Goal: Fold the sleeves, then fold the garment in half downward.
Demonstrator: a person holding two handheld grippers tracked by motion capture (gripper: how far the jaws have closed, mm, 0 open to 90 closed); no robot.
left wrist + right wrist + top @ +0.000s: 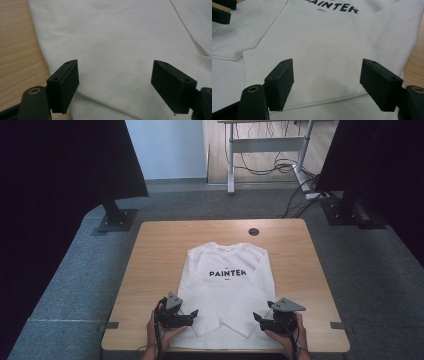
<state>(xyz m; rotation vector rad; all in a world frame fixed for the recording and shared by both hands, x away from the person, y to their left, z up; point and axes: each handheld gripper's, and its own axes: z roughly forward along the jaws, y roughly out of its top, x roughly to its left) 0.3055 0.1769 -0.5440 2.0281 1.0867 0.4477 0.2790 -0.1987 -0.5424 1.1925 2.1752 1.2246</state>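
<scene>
Each hand-held gripper, left (192, 314) and right (257, 317), gapes unclenched over the white sweatshirt (227, 285).

A: Identify the work surface.
B: A wooden table (150, 270), light grain, rectangular, with rounded far corners. A round dark cable hole (254, 231) sits near its far edge, right of centre.

A: Floor?
B: Grey carpet (75, 285) surrounds the table on all sides.

A: Surrounding fixtures?
B: Two black panels stand on floor bases, one at far left (65, 165), one at far right (380, 160). Beyond them, a desk frame (265, 145) stands near the wall, with loose cables (270, 167) trailing on the floor below it.
</scene>
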